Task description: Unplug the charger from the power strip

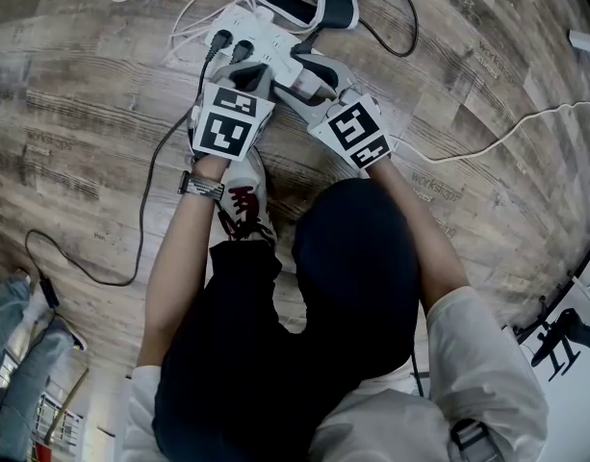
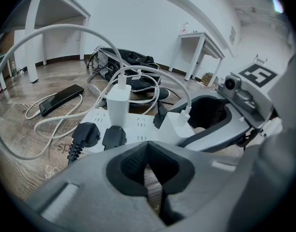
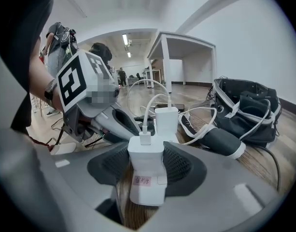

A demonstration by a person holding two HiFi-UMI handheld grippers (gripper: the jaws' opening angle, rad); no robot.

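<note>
Right tool (image 3: 147, 167) is clamped on the white charger (image 3: 148, 185), with its pads pressed against the charger's two flanks. A white cable (image 3: 145, 137) is plugged into the charger's top end. The charger stands at the right-hand end of the white power strip (image 2: 138, 124), which lies on the wooden floor (image 1: 102, 104) in front of the crouching person. Left tool (image 2: 148, 170) has its jaws drawn together to a thin slit with nothing between them. It sits at the near edge of the strip, just beside two black plugs (image 2: 114, 137), and looks placed to brace the strip, though no contact with it is visible. A second, taller white charger (image 2: 119, 105) stands in a socket further along, untouched. Progress, as judged: approach and grasp are done, and the pull is the open item. Whether the prongs are seated or partly out cannot be settled. The right gripper view shows floorboards under the charger's lower end, yet the left gripper view has it sitting low against the strip's face, so it is probably not fully clear. Left to do: draw the charger straight off the strip until the prongs come free, with the strip held down meanwhile.
</note>
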